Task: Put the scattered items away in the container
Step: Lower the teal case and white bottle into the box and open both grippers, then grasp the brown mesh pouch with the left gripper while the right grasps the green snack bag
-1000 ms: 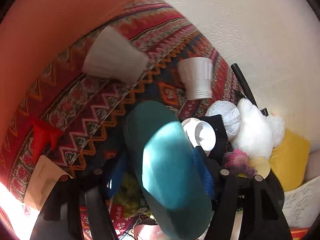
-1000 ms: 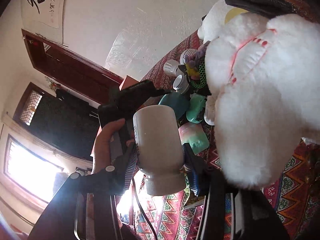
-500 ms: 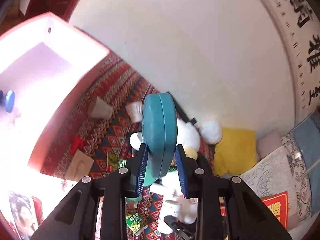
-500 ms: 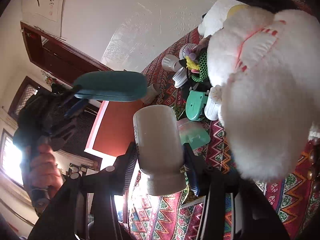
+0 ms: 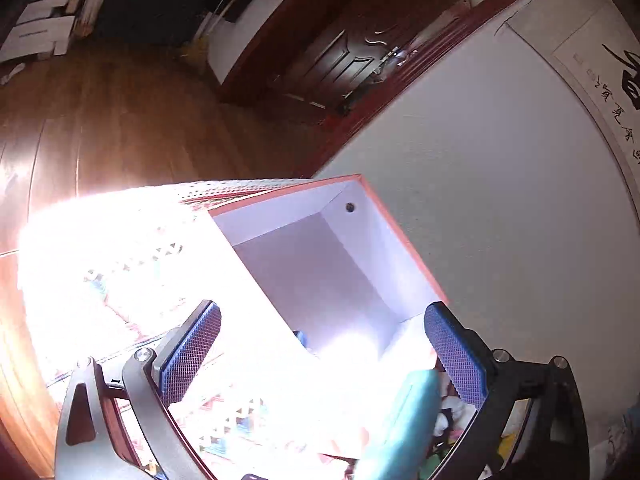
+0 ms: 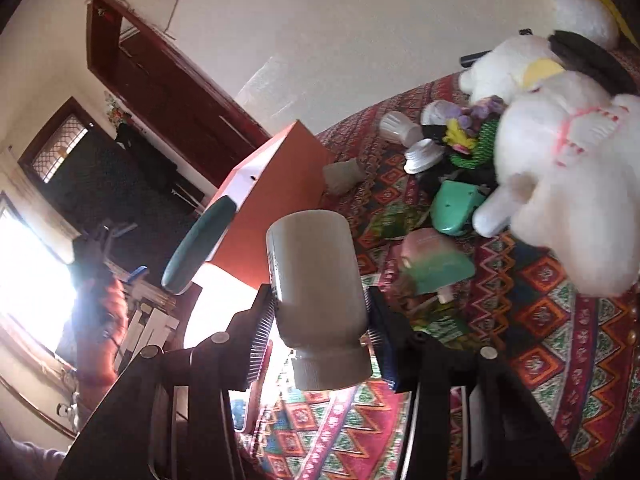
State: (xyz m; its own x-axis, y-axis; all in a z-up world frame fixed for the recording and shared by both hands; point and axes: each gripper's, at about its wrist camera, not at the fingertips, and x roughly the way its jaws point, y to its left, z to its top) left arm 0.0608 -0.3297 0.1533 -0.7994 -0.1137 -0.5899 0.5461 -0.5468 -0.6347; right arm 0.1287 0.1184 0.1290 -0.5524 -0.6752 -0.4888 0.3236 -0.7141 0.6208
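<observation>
**Teal case loose over the box, bottle next in line**

Our left claw (image 5: 322,354) stood released, its blue pads wide apart with nothing between them. The teal case (image 5: 394,428) sat low and to the right of that claw's centre, just inside the right pad, its long axis running up and away from us toward the box (image 5: 372,216). In the right wrist view the same case (image 6: 200,244) appeared tilted at the near corner of the box (image 6: 276,200), long axis slanting up toward the open top; we could not tell whether it was touching the rim or in the air.

Our right claw (image 6: 320,328) was clenched on a white bottle (image 6: 316,276), which pointed straight ahead along the fingers, cap end back toward the wrist. The box lay ahead and to the left of this claw, near but not under it, so we judged the bottle's drop to turn on swinging left and forward until the opening sat beneath it. The left claw was the nearer one to the box.

Inside, the box showed a pale floor and walls, mostly bare, with a small blue thing (image 5: 300,338) near the glare-washed near end; anything else there was lost in the glare.

To the right of the right claw, a white plush toy (image 6: 560,184) and a green object (image 6: 456,204) lay on the patterned cloth (image 6: 540,320).
</observation>
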